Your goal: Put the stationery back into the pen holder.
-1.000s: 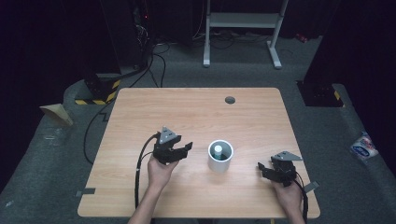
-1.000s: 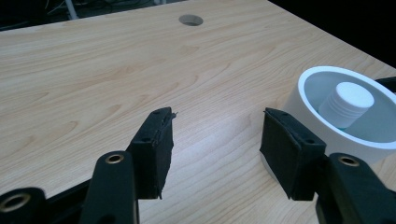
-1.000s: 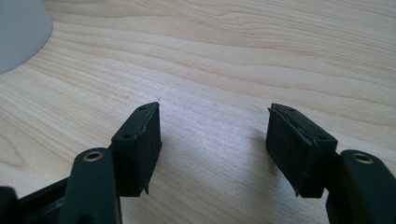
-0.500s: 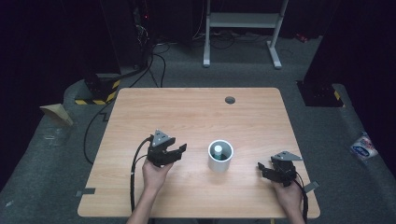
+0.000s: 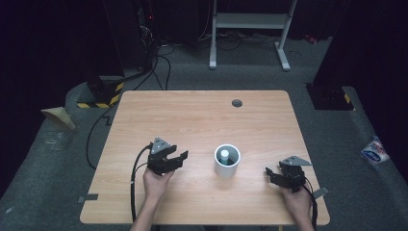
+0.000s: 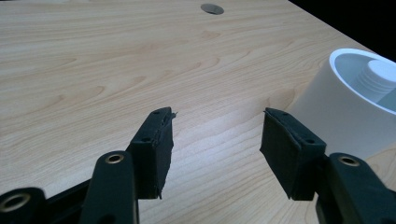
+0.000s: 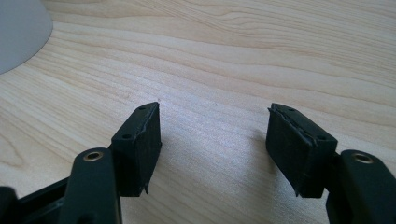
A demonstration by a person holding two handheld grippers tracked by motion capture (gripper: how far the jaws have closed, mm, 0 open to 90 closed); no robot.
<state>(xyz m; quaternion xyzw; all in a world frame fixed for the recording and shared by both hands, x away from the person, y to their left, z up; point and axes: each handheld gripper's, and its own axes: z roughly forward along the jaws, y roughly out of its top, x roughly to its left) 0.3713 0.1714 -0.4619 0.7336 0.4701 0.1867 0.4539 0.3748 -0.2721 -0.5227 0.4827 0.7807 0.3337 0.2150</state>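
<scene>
A white cylindrical plastic cup, a small white-capped bottle upright inside it, stands on the pale wooden table between both claws. The left claw points at it, spread and empty, seemingly lined up to grasp; the right claw waits nearby, likewise spread.

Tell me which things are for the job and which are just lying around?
For the job: white cup, small white bottle inside it, left gripper, right gripper.
Lying about: grey grommet in the table, blue-and-white packet on the floor.
</scene>
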